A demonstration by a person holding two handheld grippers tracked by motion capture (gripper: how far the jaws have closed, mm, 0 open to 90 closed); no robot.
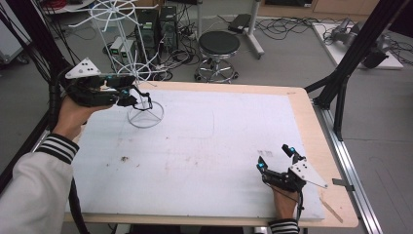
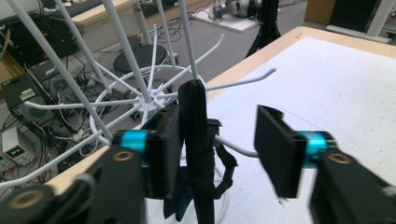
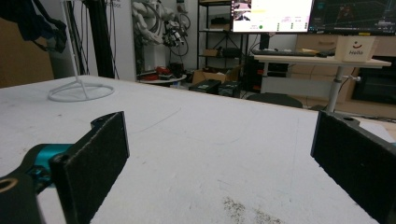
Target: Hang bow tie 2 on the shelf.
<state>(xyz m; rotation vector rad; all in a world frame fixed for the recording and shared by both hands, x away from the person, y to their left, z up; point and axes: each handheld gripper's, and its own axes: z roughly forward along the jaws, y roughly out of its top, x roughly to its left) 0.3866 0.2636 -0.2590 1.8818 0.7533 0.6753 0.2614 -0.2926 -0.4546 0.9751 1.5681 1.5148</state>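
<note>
Two black grippers, left gripper (image 1: 127, 94) and right gripper (image 1: 275, 157), each with cyan rings near flat black padded jaws, brass-coloured screws, and a grey three-cornered plate with holes. Black ribbed cable trails from left. Person's sleeves light grey, black-and-white striped cuffs.

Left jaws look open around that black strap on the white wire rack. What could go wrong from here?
1. The black strap hangs over a thin rack hook and lies against one pad of the left gripper; pulling away could drag it off.
2. The white wire rack stands on a narrow ring base near the table's far edge; a bump might tip it.
3. The right gripper rests far away, jaws open, too distant to steady anything.
</note>
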